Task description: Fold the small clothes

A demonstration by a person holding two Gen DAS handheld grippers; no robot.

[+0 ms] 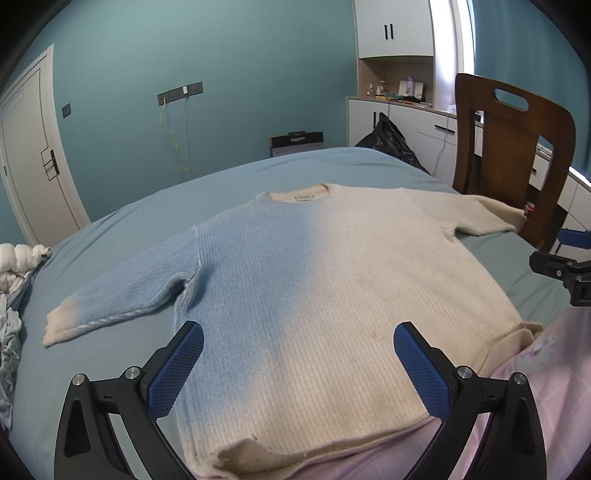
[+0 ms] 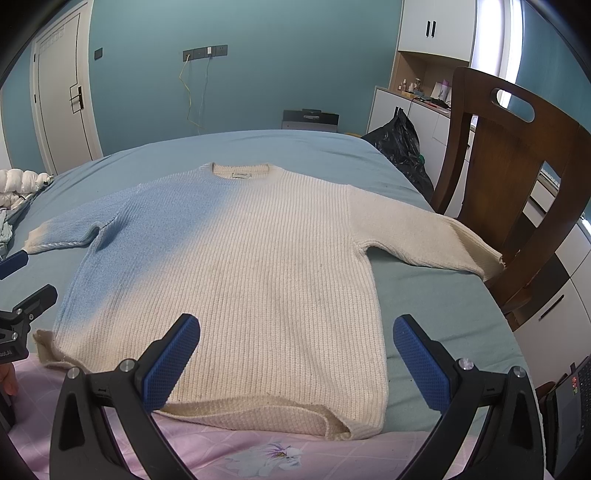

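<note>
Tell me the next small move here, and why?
Probably bring the left tongs out to the blue sleeve and pinch its cuff to fold it in. The sweater lies flat on the bed, both sleeves spread, and both tongs, the right included, hover open holding nothing.

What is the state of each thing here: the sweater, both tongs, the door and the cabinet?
sweater: unfolded, flat on bed, sleeves spread out
left tongs: open, empty, above the hem
right tongs: open, empty, above the hem
door: closed
cabinet: doors closed
</note>
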